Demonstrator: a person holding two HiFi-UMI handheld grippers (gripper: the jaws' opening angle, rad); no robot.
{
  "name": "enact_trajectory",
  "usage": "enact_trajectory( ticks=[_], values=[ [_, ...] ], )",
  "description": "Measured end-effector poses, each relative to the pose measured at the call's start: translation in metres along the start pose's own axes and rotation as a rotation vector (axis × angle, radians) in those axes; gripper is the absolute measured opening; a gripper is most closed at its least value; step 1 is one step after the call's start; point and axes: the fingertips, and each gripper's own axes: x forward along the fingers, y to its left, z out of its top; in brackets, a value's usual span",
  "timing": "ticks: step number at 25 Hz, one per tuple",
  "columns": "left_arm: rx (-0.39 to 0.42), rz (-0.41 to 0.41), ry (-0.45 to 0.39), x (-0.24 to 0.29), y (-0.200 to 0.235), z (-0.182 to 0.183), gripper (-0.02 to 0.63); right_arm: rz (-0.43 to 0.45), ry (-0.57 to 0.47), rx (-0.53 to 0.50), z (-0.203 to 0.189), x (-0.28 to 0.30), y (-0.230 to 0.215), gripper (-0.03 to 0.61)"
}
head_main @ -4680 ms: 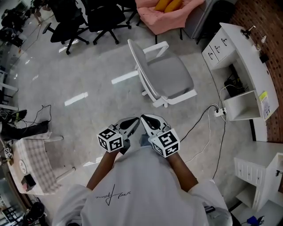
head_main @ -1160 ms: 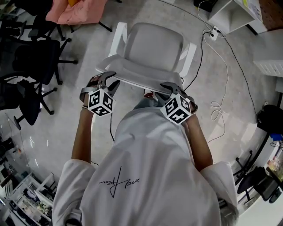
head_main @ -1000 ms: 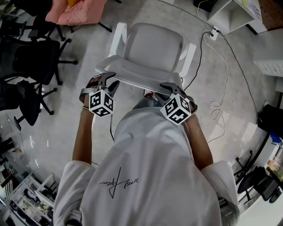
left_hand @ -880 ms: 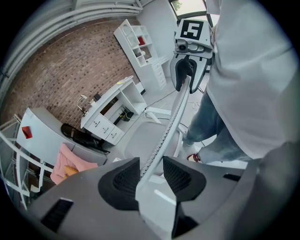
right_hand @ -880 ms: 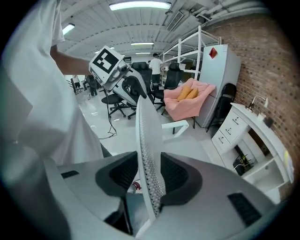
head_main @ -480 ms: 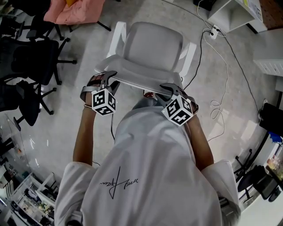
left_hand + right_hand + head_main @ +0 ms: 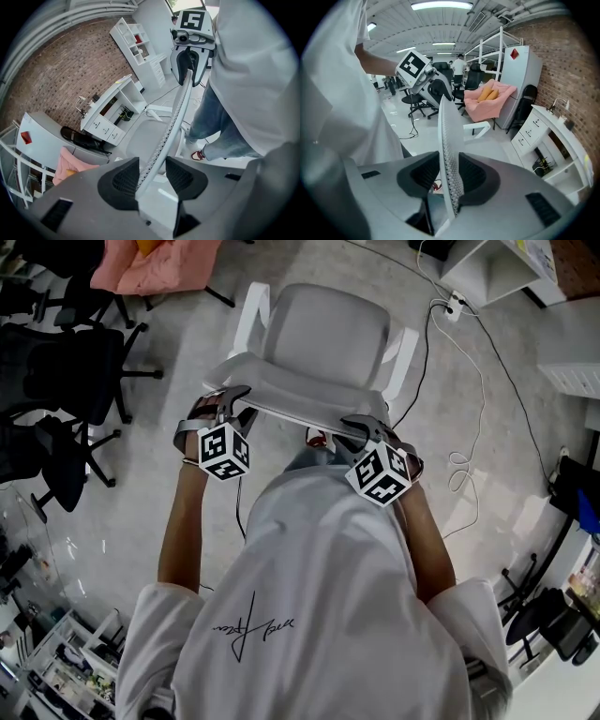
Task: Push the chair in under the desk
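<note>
Standing just ahead of the person, one white chair (image 7: 323, 338) faces away toward one white desk (image 7: 483, 266) at the upper right, well apart from it, its backrest (image 7: 286, 395) top running crosswise from hand to hand. Two grippers straddle that edge, equally near: the left gripper (image 7: 230, 401) has just been opening and stands wide around it; the right gripper (image 7: 364, 427) has just been closing and pinches it.
</note>
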Motion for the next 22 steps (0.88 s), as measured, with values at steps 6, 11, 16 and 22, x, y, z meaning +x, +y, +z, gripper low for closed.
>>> enact_trajectory(
  ticks=[6, 11, 16, 22],
  values=[
    [-0.015, -0.012, -0.02, 0.004, 0.005, 0.007, 0.175, -0.004, 0.006, -0.012, -0.003, -0.003, -0.007, 0.135],
    [-0.021, -0.019, -0.036, 0.008, 0.008, 0.014, 0.176, -0.025, 0.015, -0.035, -0.006, -0.006, -0.015, 0.129],
    [-0.028, -0.018, -0.043, 0.017, 0.011, 0.027, 0.178, -0.05, 0.018, -0.072, -0.015, -0.01, -0.026, 0.118],
    [-0.03, -0.025, -0.049, 0.029, 0.015, 0.046, 0.178, -0.053, 0.021, -0.075, -0.028, -0.017, -0.045, 0.118]
  ],
)
